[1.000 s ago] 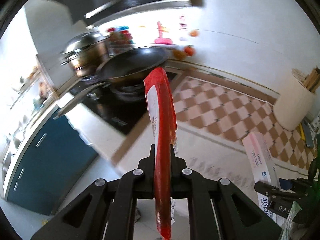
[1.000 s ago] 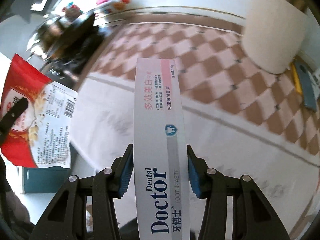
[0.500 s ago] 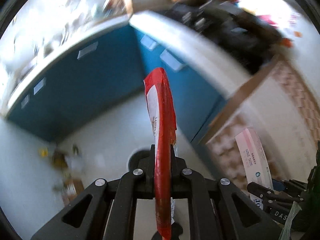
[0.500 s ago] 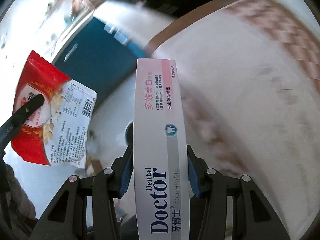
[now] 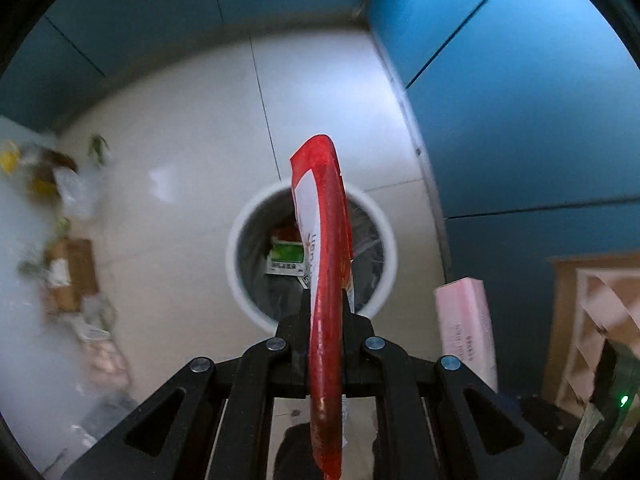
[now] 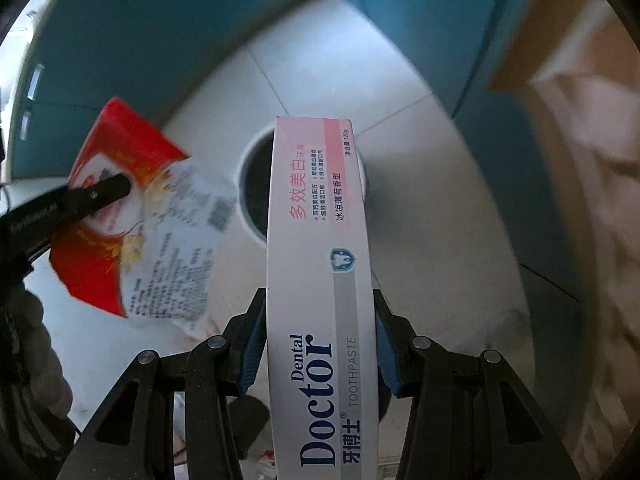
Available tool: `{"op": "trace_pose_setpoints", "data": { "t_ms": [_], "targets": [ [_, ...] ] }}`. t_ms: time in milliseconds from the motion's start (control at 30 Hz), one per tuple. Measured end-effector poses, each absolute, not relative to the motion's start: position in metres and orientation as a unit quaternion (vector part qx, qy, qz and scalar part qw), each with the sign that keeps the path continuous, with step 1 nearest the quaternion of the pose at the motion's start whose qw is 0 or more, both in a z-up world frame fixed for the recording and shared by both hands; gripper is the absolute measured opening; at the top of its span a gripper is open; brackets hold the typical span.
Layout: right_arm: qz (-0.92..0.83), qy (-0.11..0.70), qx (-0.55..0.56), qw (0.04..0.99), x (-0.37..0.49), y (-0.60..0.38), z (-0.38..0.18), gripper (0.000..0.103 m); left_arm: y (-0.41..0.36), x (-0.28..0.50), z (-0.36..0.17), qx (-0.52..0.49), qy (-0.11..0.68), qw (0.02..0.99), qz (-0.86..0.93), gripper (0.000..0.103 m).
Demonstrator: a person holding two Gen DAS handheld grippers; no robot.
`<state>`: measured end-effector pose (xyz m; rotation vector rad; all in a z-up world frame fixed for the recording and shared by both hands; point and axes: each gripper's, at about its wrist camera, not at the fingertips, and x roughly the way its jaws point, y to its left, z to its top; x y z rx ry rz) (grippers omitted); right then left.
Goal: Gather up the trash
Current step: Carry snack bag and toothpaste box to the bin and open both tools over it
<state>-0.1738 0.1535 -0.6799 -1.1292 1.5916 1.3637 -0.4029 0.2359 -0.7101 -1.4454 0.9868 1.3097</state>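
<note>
both wrist views aimed steeply down at floor from above; white-rimmed bin (image 5: 240, 216) (image 6: 250, 152) and blue cabinets (image 5: 520, 100) (image 6: 140, 60) shared.

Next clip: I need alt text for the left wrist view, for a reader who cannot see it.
The left gripper pinches a red snack bag edge-on, directly above a round white trash bin on a pale tiled floor. A green-and-white carton lies inside the bin; a pink toothpaste box shows at right, against blue cabinets.

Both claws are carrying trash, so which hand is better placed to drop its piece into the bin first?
Left, probably. The left claw holds the red packet directly over the white bin, pointing into it. The right claw's toothpaste box looks offset.
</note>
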Motion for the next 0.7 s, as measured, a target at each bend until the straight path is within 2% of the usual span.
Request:
{"op": "trace_pose_setpoints", "data": {
  "t_ms": [33,133,167,233,267,300,367,433,500,567,600,633,700],
  "targets": [
    [0.529,0.623,-0.446,0.366,-0.182,0.158,-0.705,0.050,0.240,-0.408,-0.734,-0.596,0.404,0.451,0.528,0.013],
    [0.522,0.631,-0.459,0.345,-0.205,0.171,-0.766,0.050,0.246,-0.423,-0.790,-0.620,0.407,0.436,0.509,0.014],
    [0.522,0.631,-0.464,0.338,-0.212,0.175,-0.780,0.050,0.245,-0.429,-0.805,-0.626,0.415,0.426,0.504,0.018],
    [0.519,0.631,-0.475,0.328,-0.226,0.182,-0.813,0.050,0.243,-0.439,-0.825,-0.630,0.423,0.413,0.504,0.037],
    [0.519,0.632,-0.479,0.319,-0.230,0.188,-0.824,0.050,0.242,-0.444,-0.830,-0.627,0.425,0.411,0.508,0.062],
    [0.516,0.634,-0.483,0.313,-0.235,0.194,-0.836,0.050,0.240,-0.445,-0.832,-0.624,0.424,0.411,0.512,0.079],
    [0.512,0.637,-0.489,0.304,-0.240,0.200,-0.853,0.050,0.239,-0.448,-0.831,-0.623,0.419,0.412,0.516,0.083],
    [0.504,0.641,-0.497,0.297,-0.246,0.206,-0.867,0.051,0.235,-0.451,-0.825,-0.619,0.421,0.409,0.522,0.098],
    [0.497,0.639,-0.504,0.302,-0.249,0.214,-0.872,0.052,0.231,-0.456,-0.818,-0.607,0.425,0.406,0.534,0.102],
    [0.490,0.643,-0.506,0.300,-0.256,0.220,-0.873,0.065,0.227,-0.458,-0.805,-0.602,0.422,0.405,0.544,0.102],
    [0.489,0.643,-0.504,0.305,-0.258,0.221,-0.868,0.079,0.226,-0.459,-0.797,-0.596,0.424,0.403,0.550,0.102],
    [0.492,0.642,-0.501,0.307,-0.251,0.223,-0.860,0.085,0.222,-0.460,-0.789,-0.591,0.425,0.402,0.556,0.102],
    [0.499,0.635,-0.498,0.315,-0.253,0.227,-0.843,0.089,0.212,-0.460,-0.767,-0.576,0.426,0.403,0.570,0.102]
  ]
}}
